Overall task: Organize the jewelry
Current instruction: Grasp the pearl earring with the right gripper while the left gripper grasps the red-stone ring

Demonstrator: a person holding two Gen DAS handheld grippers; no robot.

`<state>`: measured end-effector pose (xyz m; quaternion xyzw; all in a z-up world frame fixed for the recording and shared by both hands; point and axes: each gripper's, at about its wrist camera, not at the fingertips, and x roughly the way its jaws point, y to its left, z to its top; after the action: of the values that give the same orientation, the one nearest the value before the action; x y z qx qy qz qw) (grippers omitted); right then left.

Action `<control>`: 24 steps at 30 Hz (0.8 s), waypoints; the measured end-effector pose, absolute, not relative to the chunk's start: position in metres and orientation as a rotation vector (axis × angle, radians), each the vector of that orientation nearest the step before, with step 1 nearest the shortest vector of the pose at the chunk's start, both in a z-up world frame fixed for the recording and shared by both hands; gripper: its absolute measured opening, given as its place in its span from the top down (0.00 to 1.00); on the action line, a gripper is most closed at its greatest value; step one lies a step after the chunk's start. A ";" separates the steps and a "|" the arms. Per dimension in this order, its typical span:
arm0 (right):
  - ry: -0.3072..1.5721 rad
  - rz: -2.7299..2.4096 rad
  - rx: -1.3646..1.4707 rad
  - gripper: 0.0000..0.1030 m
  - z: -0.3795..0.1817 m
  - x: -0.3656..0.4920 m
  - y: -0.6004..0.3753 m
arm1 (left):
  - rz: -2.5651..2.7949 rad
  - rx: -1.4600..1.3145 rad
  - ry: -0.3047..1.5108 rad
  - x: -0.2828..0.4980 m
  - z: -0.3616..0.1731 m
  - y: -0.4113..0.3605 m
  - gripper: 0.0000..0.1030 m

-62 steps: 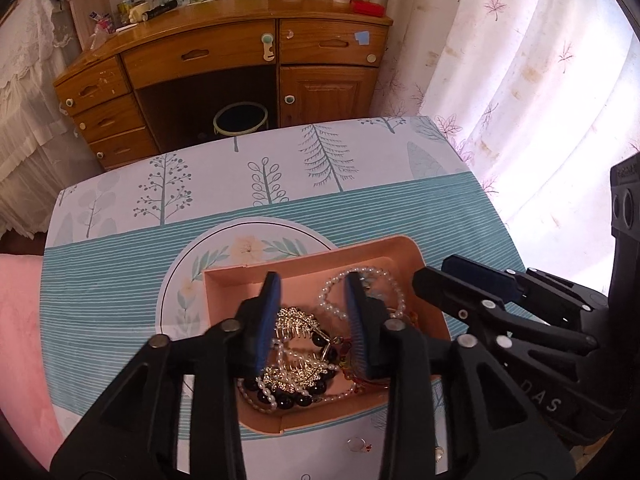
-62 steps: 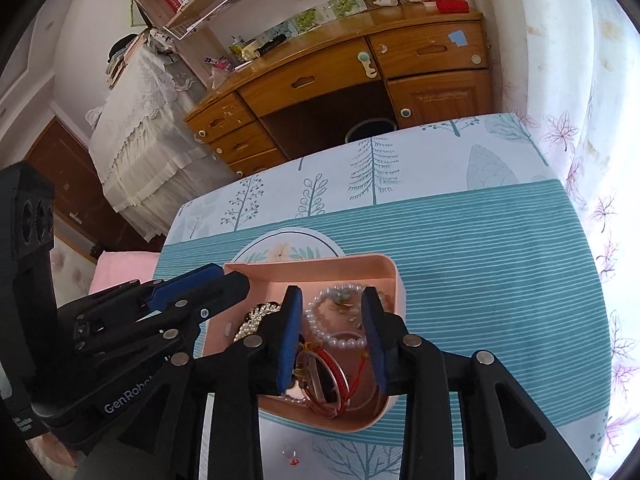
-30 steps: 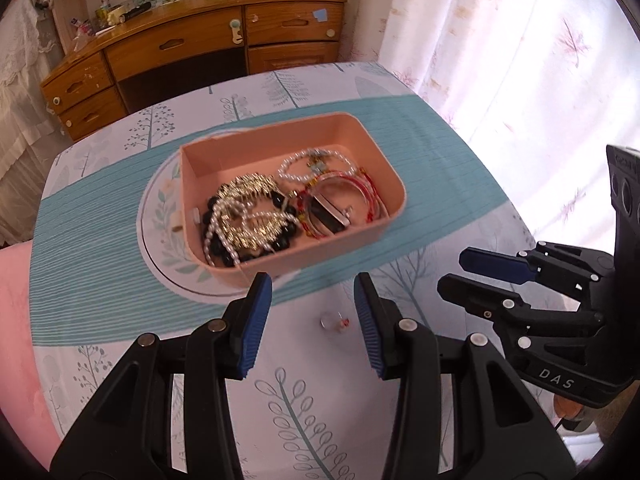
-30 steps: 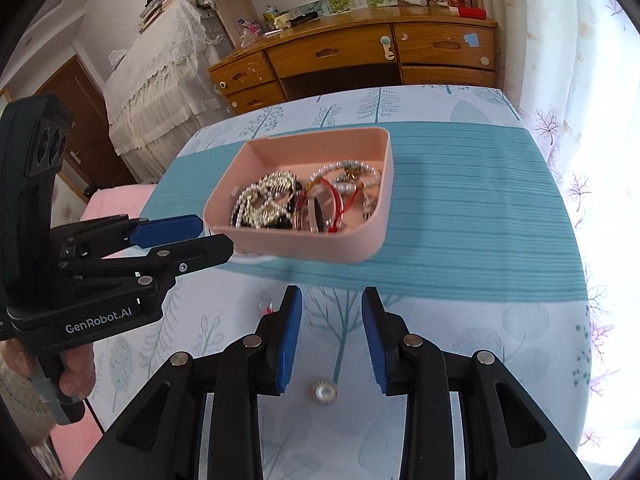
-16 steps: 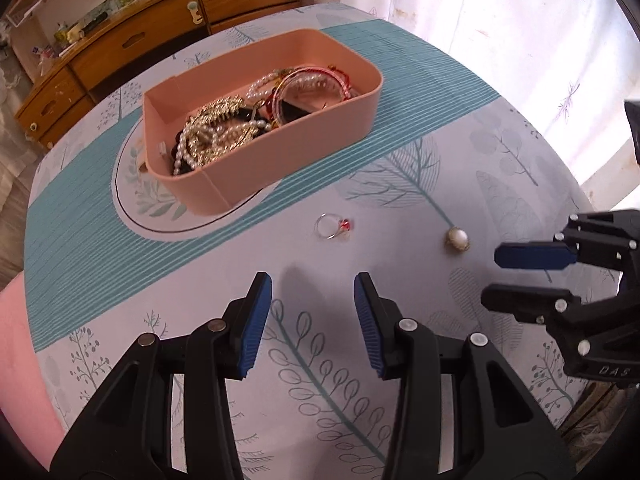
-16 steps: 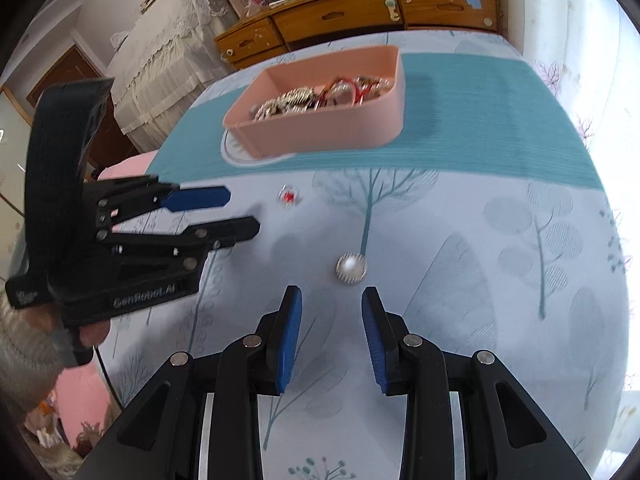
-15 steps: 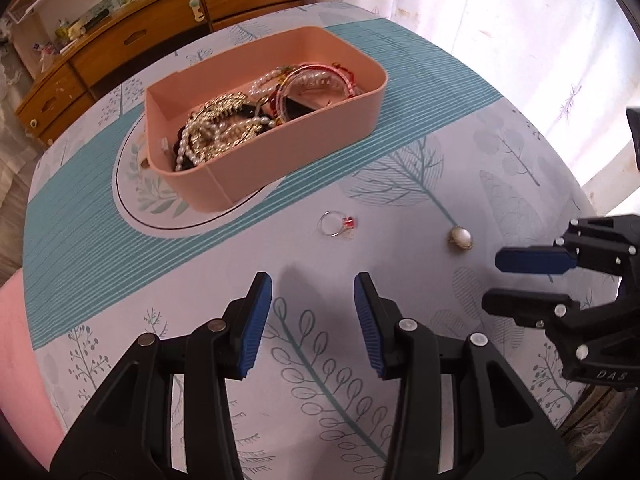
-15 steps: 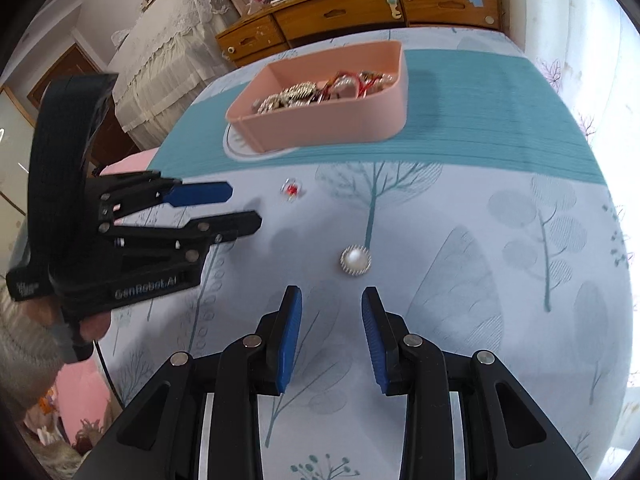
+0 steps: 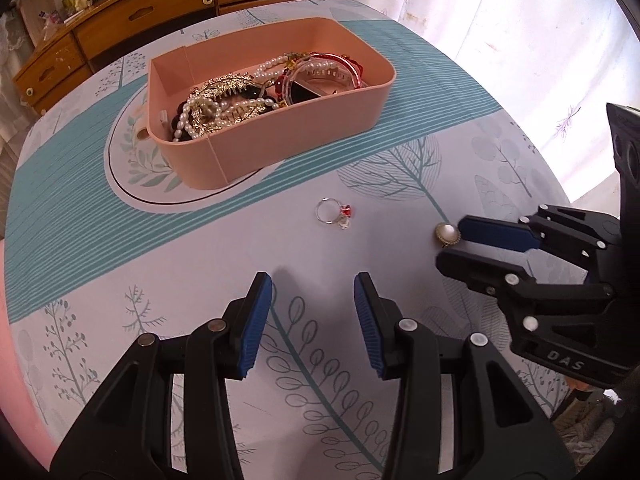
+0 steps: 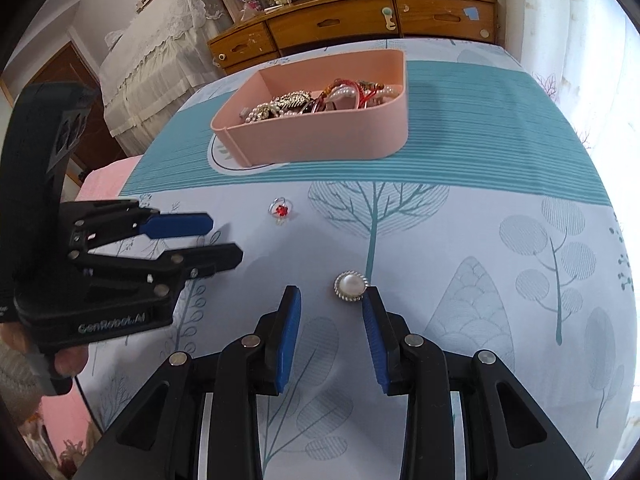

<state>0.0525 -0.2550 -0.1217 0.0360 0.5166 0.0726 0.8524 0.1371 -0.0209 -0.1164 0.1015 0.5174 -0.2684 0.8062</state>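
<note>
A pink box point(image 9: 304, 132) point(image 10: 320, 136) filled with pearl strands, gold clips and red bangles stands on the patterned tablecloth. A silver ring with a red stone point(image 9: 334, 211) point(image 10: 281, 209) lies on the cloth in front of the box. A round pearl brooch point(image 9: 447, 234) point(image 10: 351, 286) lies further right. My left gripper point(image 9: 313, 296) point(image 10: 224, 240) is open and empty, a little short of the ring. My right gripper point(image 10: 330, 300) point(image 9: 450, 245) is open and empty, its tips just short of the brooch.
A wooden desk with drawers point(image 10: 360, 20) stands behind the table. A white lace-covered piece of furniture point(image 10: 160, 40) is at the left. Curtains point(image 9: 520, 20) hang at the right, close to the table's edge. A pink surface point(image 10: 100, 176) adjoins the table's left side.
Both grippers have pulled back out of the pink box to the near part of the table and lowered. The right gripper has closed in on the pearl brooch.
</note>
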 end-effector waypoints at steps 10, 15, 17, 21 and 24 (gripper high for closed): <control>1.051 0.149 -0.048 0.69 -0.126 0.061 -0.242 | -0.592 0.131 1.121 0.133 -0.113 -0.023 0.62; 1.043 0.164 -0.128 0.73 -0.128 0.061 -0.236 | -0.589 0.036 1.139 0.139 -0.112 -0.022 0.62; 1.037 0.165 -0.155 0.76 -0.130 0.060 -0.235 | -0.579 -0.007 1.149 0.143 -0.114 -0.021 0.62; 1.034 0.160 -0.150 0.82 -0.130 0.060 -0.240 | -0.524 -0.117 1.178 0.150 -0.118 -0.020 0.62; 1.037 0.160 -0.104 0.82 -0.129 0.057 -0.247 | -0.468 -0.218 1.200 0.157 -0.121 -0.019 0.62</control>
<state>0.0574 -0.2474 -0.1287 -0.0495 0.4950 0.0764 0.8641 0.1568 -0.0190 -0.1205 -0.1015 0.5581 -0.2179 0.7942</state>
